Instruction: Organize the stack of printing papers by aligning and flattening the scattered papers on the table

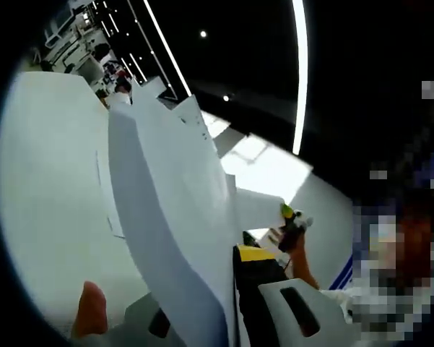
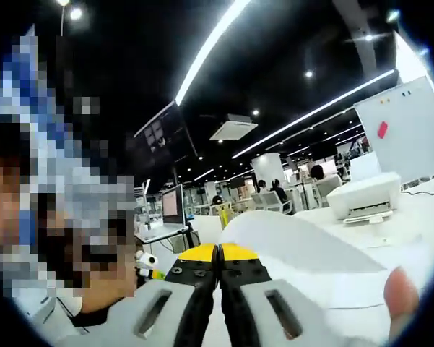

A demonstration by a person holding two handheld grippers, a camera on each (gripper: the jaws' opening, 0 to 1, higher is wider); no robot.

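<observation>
Closest to us, our right gripper pinches the papers shut — lifted off the table, edges uneven; alignment unfinished. Left grip: cannot tell.

One stack of papers, one printer, one monitor, one whiteboard

Your left gripper's forward path is blocked by the upright paper stack; bare table lies open beside it. On your right, a printer stands beyond the curled sheet.
</observation>
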